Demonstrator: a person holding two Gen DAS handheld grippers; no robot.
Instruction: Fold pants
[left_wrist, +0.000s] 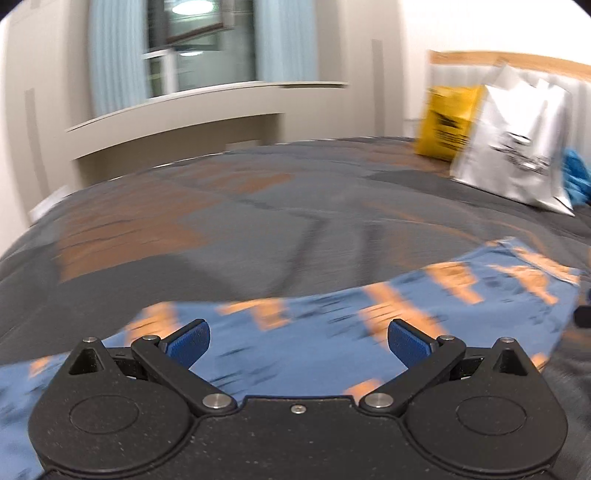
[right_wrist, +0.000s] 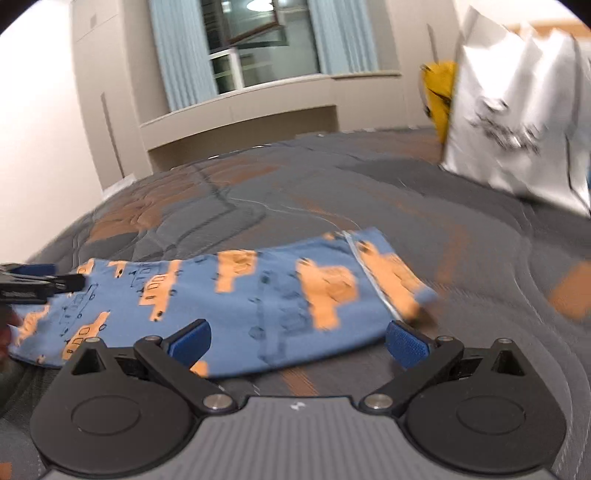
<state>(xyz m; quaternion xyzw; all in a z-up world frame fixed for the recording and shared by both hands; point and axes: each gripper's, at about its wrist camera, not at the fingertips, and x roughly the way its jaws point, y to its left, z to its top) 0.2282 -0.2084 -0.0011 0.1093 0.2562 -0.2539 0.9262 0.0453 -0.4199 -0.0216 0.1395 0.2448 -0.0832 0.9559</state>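
Observation:
Small blue pants with orange truck prints (right_wrist: 258, 295) lie flat in a folded strip on a grey and orange bedspread (right_wrist: 332, 177). My right gripper (right_wrist: 297, 343) is open and empty, its blue pads spread over the near edge of the pants. My left gripper (left_wrist: 299, 343) is open and empty, just above the pants (left_wrist: 332, 332). It also shows in the right wrist view (right_wrist: 40, 278) at the left end of the pants. Both views are blurred by motion.
A white plastic bag (left_wrist: 517, 140) and a yellow bag (left_wrist: 448, 122) stand at the far right of the bed by the wooden headboard (left_wrist: 517, 59). A blue item (left_wrist: 576, 177) lies beside them. A window (right_wrist: 258, 40) and ledge lie beyond the bed.

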